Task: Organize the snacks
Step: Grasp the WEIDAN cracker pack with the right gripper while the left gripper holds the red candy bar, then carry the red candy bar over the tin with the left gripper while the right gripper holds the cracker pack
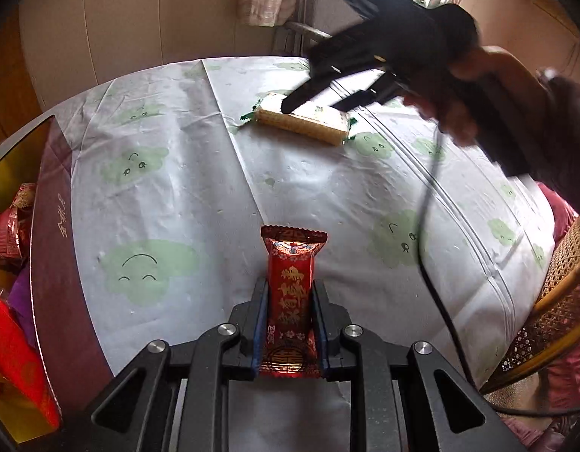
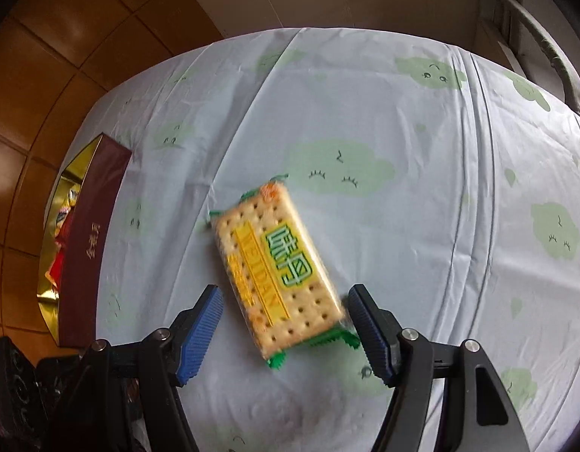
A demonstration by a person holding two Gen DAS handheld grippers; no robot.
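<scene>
Left wrist view showed the left gripper (image 1: 290, 301) clamped on a red snack packet (image 1: 291, 297) with gold lettering, the blue pads pressing both long sides while the crimped top edge stuck out past the fingertips. Under it lay a pale tablecloth (image 1: 199, 196) printed with green smiling clouds. At the left edge sat a dark maroon box (image 1: 52, 248) with a gold interior, and red and purple wrapped snacks (image 1: 11, 222) were inside it. On the far side of the table lay a cracker pack (image 1: 308, 122) with green crimped ends, and the right gripper (image 1: 312, 103), blurred, hung just over it in a person's hand (image 1: 452, 113). A black cable (image 1: 427, 226) ran down from that hand across the cloth. A wicker chair (image 1: 553, 301) stood at the right edge.

Right wrist view showed the right gripper (image 2: 286, 324) with its jaws spread wide, blue ribbed pads on either side of the near end of the cracker pack (image 2: 274, 263). The pack lay flat on the tablecloth (image 2: 403, 245), angled, green and yellow lettering up; neither pad pressed on it, though the right pad was very close to the green crimp. The maroon box (image 2: 90, 241) stood well to the left.
</scene>
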